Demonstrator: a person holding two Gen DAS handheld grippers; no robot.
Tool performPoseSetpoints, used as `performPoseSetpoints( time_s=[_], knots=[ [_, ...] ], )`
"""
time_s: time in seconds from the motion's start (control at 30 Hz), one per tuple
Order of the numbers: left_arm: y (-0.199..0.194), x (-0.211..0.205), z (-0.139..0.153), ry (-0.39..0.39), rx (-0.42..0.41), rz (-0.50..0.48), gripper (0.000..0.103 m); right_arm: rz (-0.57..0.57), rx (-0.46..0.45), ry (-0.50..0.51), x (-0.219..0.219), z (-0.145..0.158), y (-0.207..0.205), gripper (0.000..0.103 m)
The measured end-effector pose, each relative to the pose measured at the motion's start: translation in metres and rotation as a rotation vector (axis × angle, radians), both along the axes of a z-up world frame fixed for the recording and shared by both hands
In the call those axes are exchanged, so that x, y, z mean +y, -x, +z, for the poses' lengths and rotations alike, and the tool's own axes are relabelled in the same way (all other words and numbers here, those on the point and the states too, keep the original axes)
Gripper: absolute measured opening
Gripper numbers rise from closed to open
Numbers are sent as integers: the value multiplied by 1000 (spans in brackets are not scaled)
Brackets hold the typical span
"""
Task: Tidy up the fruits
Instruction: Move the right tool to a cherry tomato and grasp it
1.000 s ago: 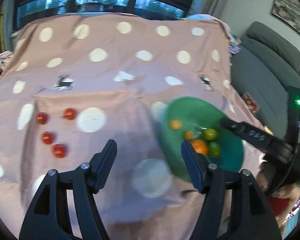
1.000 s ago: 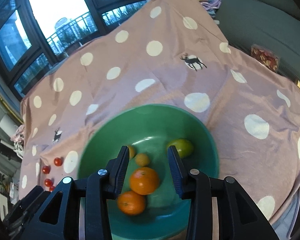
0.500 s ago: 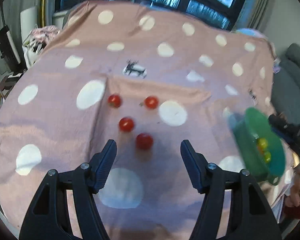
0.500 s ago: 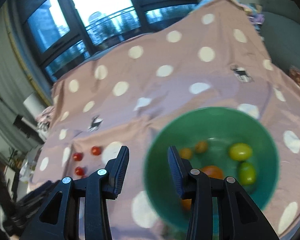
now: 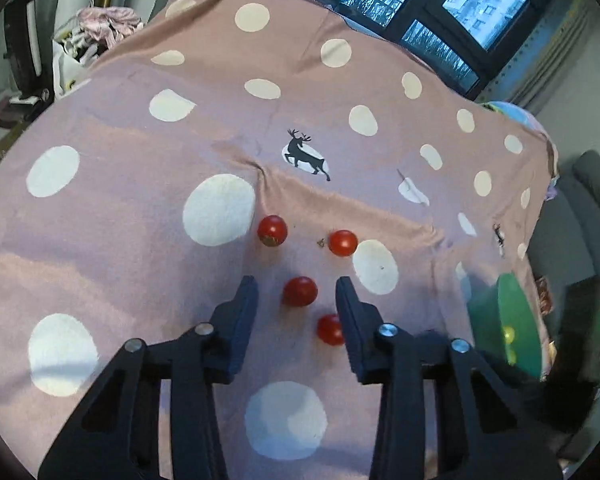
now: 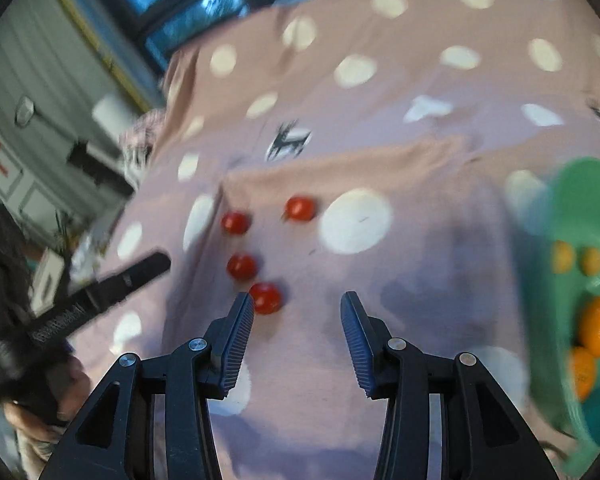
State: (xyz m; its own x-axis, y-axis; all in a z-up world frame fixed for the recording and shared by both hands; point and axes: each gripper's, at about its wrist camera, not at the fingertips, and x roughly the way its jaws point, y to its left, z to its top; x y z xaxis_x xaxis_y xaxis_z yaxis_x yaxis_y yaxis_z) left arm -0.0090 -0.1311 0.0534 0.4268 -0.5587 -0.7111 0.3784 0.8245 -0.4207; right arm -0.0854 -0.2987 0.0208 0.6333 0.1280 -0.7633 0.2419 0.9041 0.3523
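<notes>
The left hand-held gripper [image 5: 296,292], its jaws just closing but unclenched, framed one cherry tomato [image 5: 299,291] untouched. The right hand-held gripper [image 6: 298,308], jaws just widening, held nothing. The green bowl [image 6: 580,200] sat at three o'clock.

We see one tomato [image 5: 299,291] between the left jaws, two beyond, the bowl [image 5: 514,320] far right.

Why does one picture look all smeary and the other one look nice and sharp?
The right wrist view is smeared by motion blur: its cherry tomatoes, the green bowl and the window are soft. The left wrist view is sharp on the tomatoes and the deer print, and only its bowl is blurred; both views curve at the edges.
</notes>
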Motion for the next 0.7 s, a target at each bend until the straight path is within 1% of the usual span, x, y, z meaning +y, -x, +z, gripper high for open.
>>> performPoseSetpoints(
  time_s=[0.07,0.13,0.23,0.3,0.33,0.37,0.43,0.5,0.57,0.6,0.63,0.7],
  knots=[
    [-2,-2,-1,2,11,-6,39,43,38,17,13,-11,-16,46],
    [-5,-3,-3,-9,13,-10,39,64,61,57,23,-18,-29,46],
    [-7,-5,-6,-23,23,-7,39,87,71,109,33,-29,-42,46],
    [-10,-6,-6,-26,33,-12,39,82,79,146,36,-35,-46,46],
    [-11,-7,-6,-29,35,-15,39,80,79,167,37,-38,-46,45],
    [-12,-10,-4,-36,33,-19,39,78,76,174,37,-39,-45,43],
    [-15,-16,1,-64,24,-21,39,78,69,167,36,-38,-44,31],
    [-16,-26,7,-92,-4,-42,39,84,66,158,33,-37,-41,30],
    [-17,-30,7,-83,-11,-51,39,73,56,159,30,-33,-36,30],
    [-18,-31,3,-78,-2,-54,39,68,50,152,27,-30,-33,30],
    [-19,-35,-4,-89,9,-58,39,61,43,140,24,-28,-30,30],
    [-21,-42,-16,-138,23,-58,39,42,30,117,16,-23,-23,30]
  ],
)
